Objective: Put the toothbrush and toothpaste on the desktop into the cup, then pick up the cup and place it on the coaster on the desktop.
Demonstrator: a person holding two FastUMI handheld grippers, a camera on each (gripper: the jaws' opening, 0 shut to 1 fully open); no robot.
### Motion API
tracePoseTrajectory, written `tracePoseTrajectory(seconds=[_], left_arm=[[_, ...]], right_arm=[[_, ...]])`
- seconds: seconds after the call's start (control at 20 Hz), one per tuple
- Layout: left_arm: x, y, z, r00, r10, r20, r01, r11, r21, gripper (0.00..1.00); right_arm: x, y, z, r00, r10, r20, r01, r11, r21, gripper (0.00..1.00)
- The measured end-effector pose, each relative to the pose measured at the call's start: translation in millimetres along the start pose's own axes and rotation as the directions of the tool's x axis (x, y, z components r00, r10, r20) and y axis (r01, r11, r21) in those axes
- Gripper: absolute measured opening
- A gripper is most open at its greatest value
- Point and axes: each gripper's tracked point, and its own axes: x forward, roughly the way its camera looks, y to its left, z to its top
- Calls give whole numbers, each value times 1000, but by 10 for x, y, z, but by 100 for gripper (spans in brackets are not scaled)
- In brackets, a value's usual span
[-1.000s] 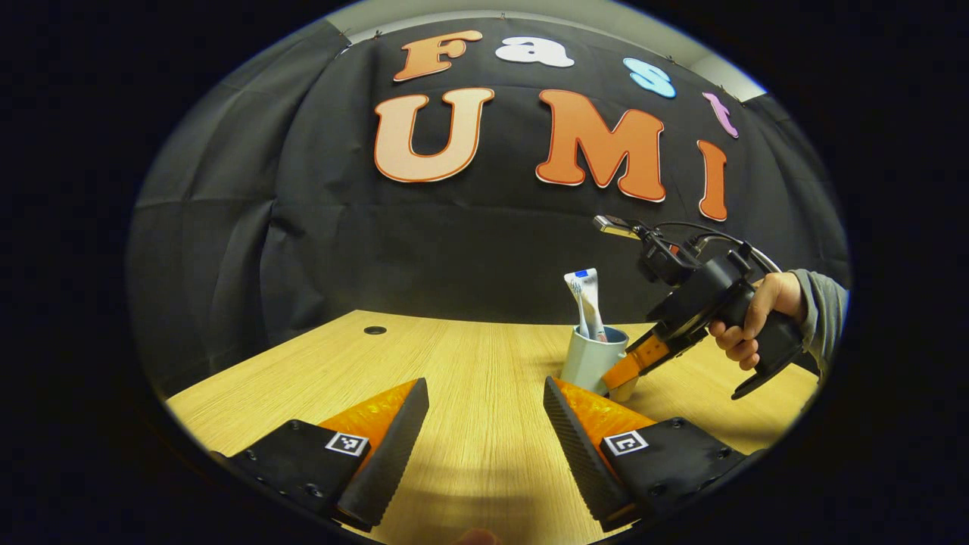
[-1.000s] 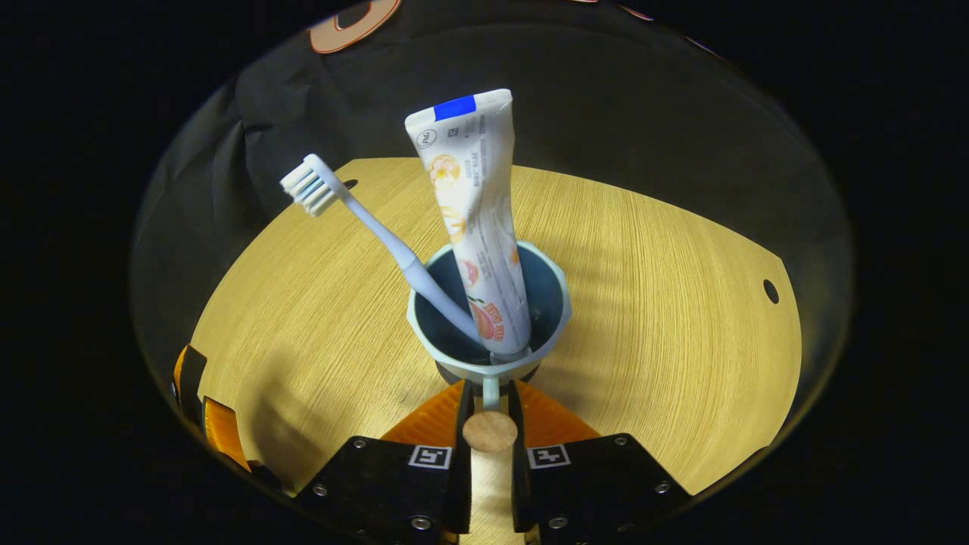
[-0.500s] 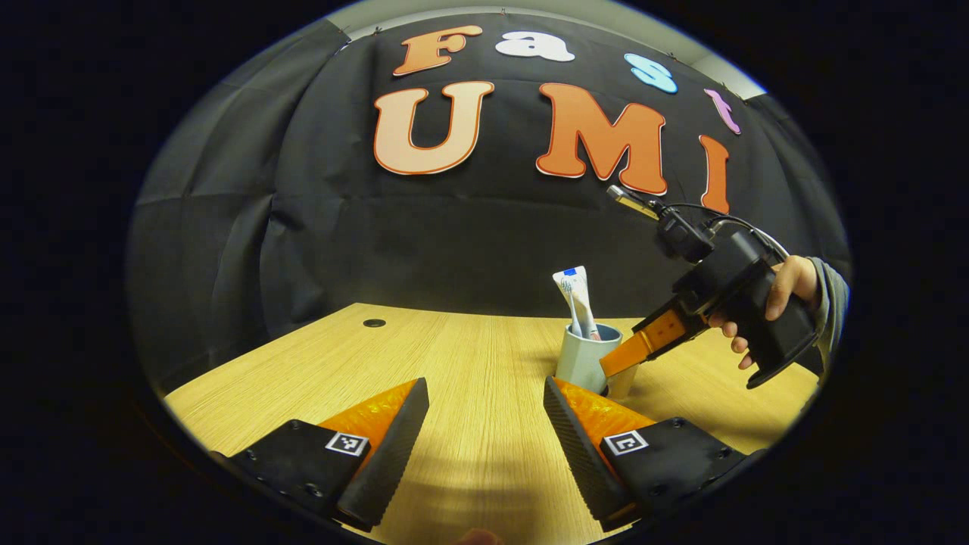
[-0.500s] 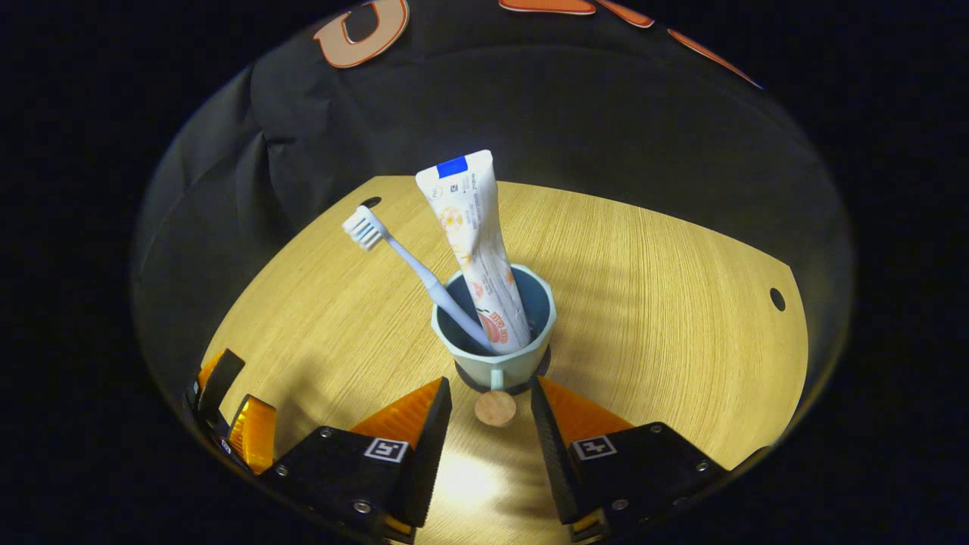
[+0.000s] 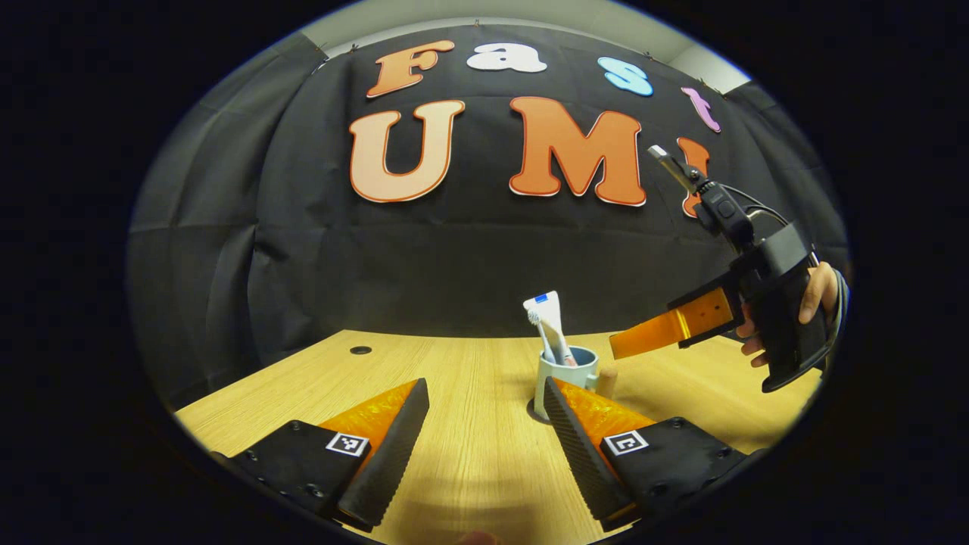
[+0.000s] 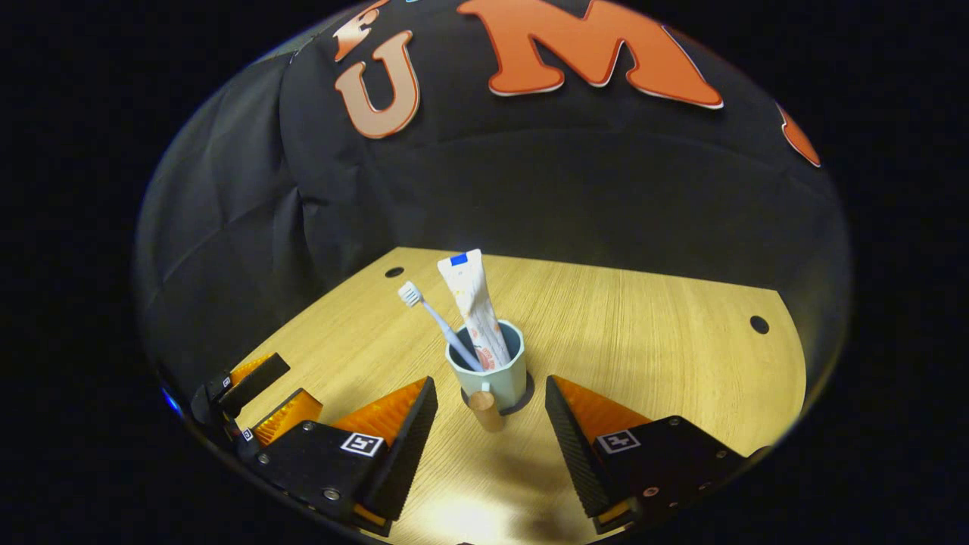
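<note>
- Now, in the right gripper view, the left gripper (image 6: 261, 397) sits far left at the bench (image 6: 643, 333) edge, idle; in the left gripper view its own fingers stand wide apart over bare bench with nothing between them.
- Toothbrush (image 6: 435, 322) leans left out of the cup (image 6: 488, 371), head up; toothpaste (image 6: 473, 306) stands beside it, crimped end up. Both are in.
- A second ago the right gripper (image 6: 488, 412) was clamped on the cup's handle; now its fingers are spread and have drawn back and up, clear of the cup.
- A dark ring shows under the cup's base, probably the coaster (image 6: 524, 395), though only a sliver is visible.
- Judgement: cup released on its mat, task looks finished; only the retreat remains.
- In the left gripper view a hand (image 5: 814, 314) carries the right gripper high, well apart from the cup.
- Writing: the toothpaste print is too small to read; square coded markers sit on the gripper fingers.
</note>
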Motion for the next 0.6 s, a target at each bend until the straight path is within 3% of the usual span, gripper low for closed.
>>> tracePoseTrajectory(seconds=[0.05, 0.1, 0.3, 0.6], left_arm=[[-4, -36, 60, 1000, -5, 10, 5, 1000, 0, 99], [-7, -64, 89, 1000, -8, 21, 8, 1000, 1, 96], [17, -175, 297, 997, -17, 69, 16, 1000, 12, 97], [-7, -367, 555, 991, -22, 132, 19, 1000, 23, 97]], right_arm=[[-75, -51, 47, 999, -10, 43, 10, 1000, -8, 82], [-150, -109, 75, 997, -24, 73, 25, 999, -21, 87], [-373, -359, 72, 982, -80, 173, 90, 995, -53, 88], [-768, -602, 165, 917, -150, 371, 188, 980, -70, 88]])
